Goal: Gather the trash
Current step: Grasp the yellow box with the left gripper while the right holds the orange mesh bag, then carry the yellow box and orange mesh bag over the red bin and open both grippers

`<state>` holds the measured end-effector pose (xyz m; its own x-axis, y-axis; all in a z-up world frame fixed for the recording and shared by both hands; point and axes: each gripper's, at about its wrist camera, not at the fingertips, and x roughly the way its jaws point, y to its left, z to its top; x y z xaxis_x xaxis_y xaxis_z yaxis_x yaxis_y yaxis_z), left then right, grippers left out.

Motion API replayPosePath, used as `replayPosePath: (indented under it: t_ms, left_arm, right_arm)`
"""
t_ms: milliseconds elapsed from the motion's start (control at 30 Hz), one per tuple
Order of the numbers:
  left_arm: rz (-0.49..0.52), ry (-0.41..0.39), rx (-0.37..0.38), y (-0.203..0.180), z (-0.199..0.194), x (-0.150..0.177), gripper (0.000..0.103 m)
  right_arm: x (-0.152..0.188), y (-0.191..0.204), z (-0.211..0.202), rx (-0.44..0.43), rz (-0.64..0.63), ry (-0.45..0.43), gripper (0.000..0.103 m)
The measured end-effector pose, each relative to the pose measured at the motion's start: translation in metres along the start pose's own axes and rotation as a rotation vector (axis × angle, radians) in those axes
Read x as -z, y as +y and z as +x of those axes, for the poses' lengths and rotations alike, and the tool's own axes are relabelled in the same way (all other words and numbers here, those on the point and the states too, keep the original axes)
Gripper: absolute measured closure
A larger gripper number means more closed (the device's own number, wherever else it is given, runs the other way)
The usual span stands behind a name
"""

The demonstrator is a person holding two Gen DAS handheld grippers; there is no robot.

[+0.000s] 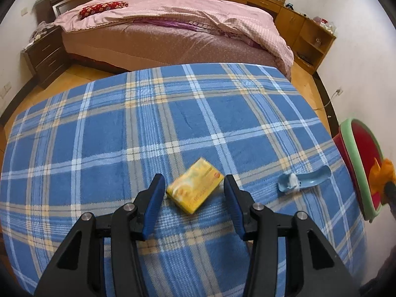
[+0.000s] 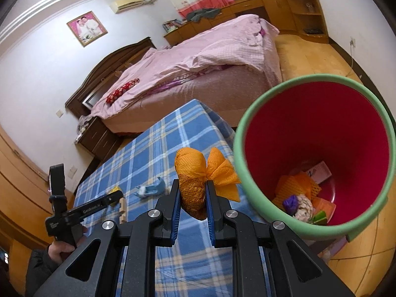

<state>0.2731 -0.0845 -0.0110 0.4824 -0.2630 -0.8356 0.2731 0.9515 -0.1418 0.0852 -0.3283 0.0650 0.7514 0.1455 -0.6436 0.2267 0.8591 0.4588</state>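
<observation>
On the plaid-covered desk point(image 1: 99, 136) (bedroom) are lying one yellow packet point(image 1: 194, 188) and one blue scrap point(image 1: 303, 179); left tool point(image 1: 194, 189) is gaping, right tool point(image 2: 192, 199) is gripping orange mesh wad point(image 2: 194, 188).

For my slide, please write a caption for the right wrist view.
Right gripper carries an orange mesh bundle toward the green-rimmed red bin.

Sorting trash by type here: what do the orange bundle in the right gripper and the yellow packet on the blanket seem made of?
Orange bundle: likely non-woven fabric, matte, with a dimpled mesh texture and soft folds. Yellow packet: probably glossy plastic film with printing; contents unclear.
</observation>
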Motion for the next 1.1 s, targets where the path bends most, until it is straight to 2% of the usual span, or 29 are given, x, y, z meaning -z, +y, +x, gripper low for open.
replayPosePath:
  t_ms: [33, 200, 533, 800, 1100]
  left_arm:
    - [-0.002, -0.003, 0.003, 0.0, 0.0, 0.0, 0.057]
    - [-0.035, -0.015, 0.033, 0.002, -0.005, 0.004, 0.058]
    - [-0.072, -0.086, 0.108, -0.015, -0.065, 0.03, 0.058]
    - [-0.045, -0.134, 0.182, -0.055, -0.112, 0.043, 0.058]
    - [0.016, -0.126, 0.26, -0.126, -0.119, 0.043, 0.058]
  right_arm:
    - [0.001, -0.003, -0.002, 0.002, 0.003, 0.0, 0.084]
    - [0.005, -0.011, -0.01, 0.013, 0.016, -0.004, 0.084]
    - [0.014, -0.02, -0.044, 0.011, 0.036, -0.042, 0.084]
    - [0.017, -0.033, -0.077, 0.003, 0.055, -0.102, 0.084]
    - [0.012, -0.065, -0.098, -0.002, 0.1, -0.138, 0.084]
